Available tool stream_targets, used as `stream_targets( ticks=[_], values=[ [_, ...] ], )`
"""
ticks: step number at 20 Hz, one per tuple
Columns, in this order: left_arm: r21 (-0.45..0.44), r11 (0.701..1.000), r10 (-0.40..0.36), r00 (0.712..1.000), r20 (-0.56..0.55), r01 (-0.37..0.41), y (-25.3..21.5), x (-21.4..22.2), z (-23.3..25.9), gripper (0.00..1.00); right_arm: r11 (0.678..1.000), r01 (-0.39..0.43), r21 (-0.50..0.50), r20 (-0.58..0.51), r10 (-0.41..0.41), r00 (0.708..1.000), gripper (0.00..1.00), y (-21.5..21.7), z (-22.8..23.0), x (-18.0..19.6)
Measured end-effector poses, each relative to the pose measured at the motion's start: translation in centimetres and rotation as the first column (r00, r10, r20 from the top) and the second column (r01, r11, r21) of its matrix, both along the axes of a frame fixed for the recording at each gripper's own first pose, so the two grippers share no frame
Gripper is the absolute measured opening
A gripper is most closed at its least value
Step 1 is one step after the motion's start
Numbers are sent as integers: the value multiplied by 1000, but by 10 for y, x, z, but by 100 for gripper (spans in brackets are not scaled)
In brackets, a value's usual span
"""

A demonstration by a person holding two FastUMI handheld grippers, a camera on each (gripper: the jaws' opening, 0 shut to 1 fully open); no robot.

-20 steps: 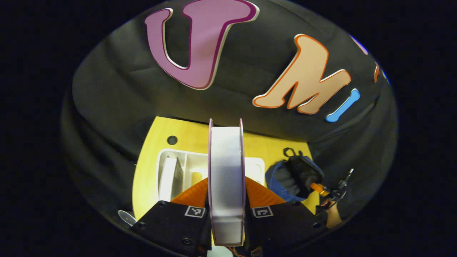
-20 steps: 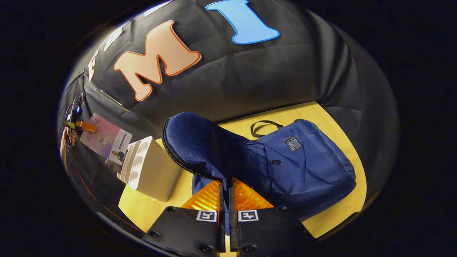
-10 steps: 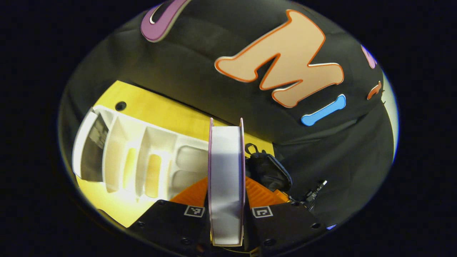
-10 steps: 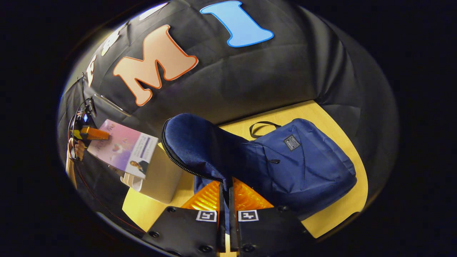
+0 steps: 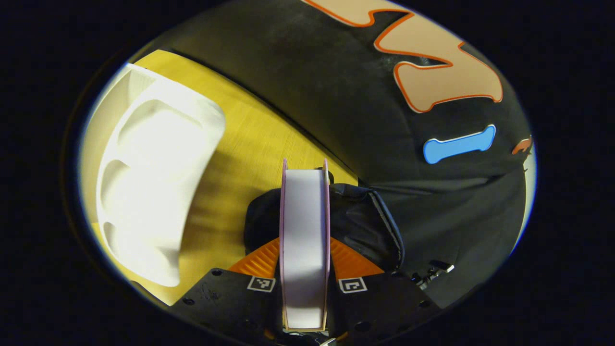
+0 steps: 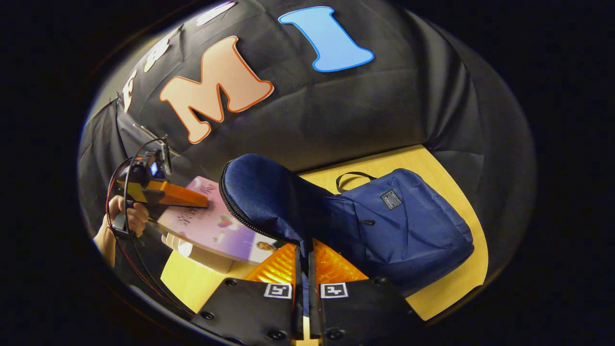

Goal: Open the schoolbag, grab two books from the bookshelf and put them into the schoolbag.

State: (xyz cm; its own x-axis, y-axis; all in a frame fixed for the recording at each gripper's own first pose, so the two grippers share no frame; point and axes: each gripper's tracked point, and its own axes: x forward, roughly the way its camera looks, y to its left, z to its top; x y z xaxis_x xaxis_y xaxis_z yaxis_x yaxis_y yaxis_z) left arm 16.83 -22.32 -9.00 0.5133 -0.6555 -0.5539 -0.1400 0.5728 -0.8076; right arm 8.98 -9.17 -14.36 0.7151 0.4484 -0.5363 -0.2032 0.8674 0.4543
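Observation:
My left gripper (image 5: 304, 254) is shut on a book (image 5: 304, 240) seen edge-on, white pages between pink covers. Just beyond the book's far end lies the dark open mouth of the schoolbag (image 5: 365, 226). In the right gripper view, the blue schoolbag (image 6: 408, 226) lies on the yellow table (image 6: 451, 293). My right gripper (image 6: 303, 262) is shut on its front flap (image 6: 262, 192), holding it raised with the zipper edge showing. The left gripper (image 6: 178, 194) comes in from the left there, holding the pink-covered book (image 6: 216, 230) flat, its near end at the bag's opening.
The white bookshelf (image 5: 153, 182) stands left of the bag on the table; the book covers most of the bookshelf (image 6: 192, 252) in the right gripper view. A hand (image 6: 127, 216) holds the left gripper. The black cloth wall closes the table's far side.
My left gripper has carried the book away from the bookshelf, rightward and down to the bag's opening. My right gripper keeps the flap lifted, almost unmoved.

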Motion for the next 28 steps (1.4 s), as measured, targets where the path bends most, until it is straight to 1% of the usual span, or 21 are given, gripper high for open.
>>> stream_targets(
  ticks=[2, 3, 5, 6, 8, 9, 11, 13, 16, 17, 18, 19, 20, 21, 22, 23, 24, 25, 27, 28],
  values=[
    [-35, 999, 1, 1000, -11, -2, -29, 5, -11, 32, 1000, -3, 0, 10, 3, 1000, 8, -1, 2, 1],
    [-52, 999, -6, 1000, -14, 5, -43, 6, -15, 35, 1000, -4, 1, 16, 4, 1000, 8, -1, 4, 2],
    [-84, 996, -4, 1000, -24, 2, -67, 9, -23, 33, 1000, -8, 3, 27, 8, 1000, 8, -1, 6, 4],
    [-115, 993, 4, 999, -33, -7, -78, 8, -25, 32, 1000, -10, 4, 33, 10, 999, 8, -2, 9, 1],
    [-162, 986, 24, 998, -66, -35, -99, 7, -32, 33, 1000, -12, 11, 40, 12, 999, 8, -3, 13, 2],
    [-172, 984, 30, 996, -80, -43, -104, 4, -36, 31, 1000, -13, 10, 43, 12, 999, 10, -3, 14, 3],
    [-208, 976, 50, 994, -99, -70, -115, 3, -41, 35, 1000, -18, 12, 50, 17, 999, 8, -3, 16, 5],
    [-266, 958, 73, 989, -125, -104, -127, 4, -44, 34, 1000, -16, 24, 62, 14, 998, 8, -2, 21, 7],
    [-322, 939, 81, 987, -137, -122, -133, 3, -48, 33, 999, -6, 33, 65, 3, 998, 8, -4, 23, 6],
    [-316, 940, 82, 985, -154, -127, -127, 3, -50, 34, 999, 1, 35, 62, -3, 998, 10, -5, 22, 7],
    [-314, 941, 80, 983, -163, -129, -123, 3, -50, 34, 999, 6, 39, 57, -8, 998, 6, -5, 22, 8],
    [-319, 939, 78, 983, -165, -128, -122, 4, -48, 34, 999, 10, 46, 55, -12, 998, 7, -6, 22, 8],
    [-319, 940, 71, 985, -160, -119, -120, 5, -47, 37, 999, 13, 49, 54, -15, 998, 8, -7, 21, 8],
    [-306, 948, 46, 987, -156, -93, -119, 4, -48, 35, 999, 15, 50, 52, -18, 998, 8, -7, 20, 9],
    [-247, 966, 34, 988, -153, -72, -113, 3, -56, 37, 999, 16, 52, 46, -18, 999, 8, -6, 18, 9],
    [-158, 987, 17, 989, -150, -41, -109, -1, -69, 41, 998, 16, 55, 42, -19, 999, 8, -6, 18, 10],
    [-96, 995, -5, 989, -145, -10, -104, -3, -79, 49, 998, 16, 54, 40, -18, 999, 8, -5, 17, 9],
    [-58, 998, -15, 989, -146, 7, -101, -6, -84, 57, 998, 16, 54, 39, -18, 999, 8, -4, 16, 10],
    [32, 999, -11, 988, -156, 16, -100, -8, -94, 72, 998, 15, 54, 34, -17, 999, 8, -4, 14, 9],
    [86, 996, -19, 987, -157, 32, -96, -11, -101, 72, 998, 16, 54, 31, -17, 999, 8, -4, 13, 9]
  ],
)
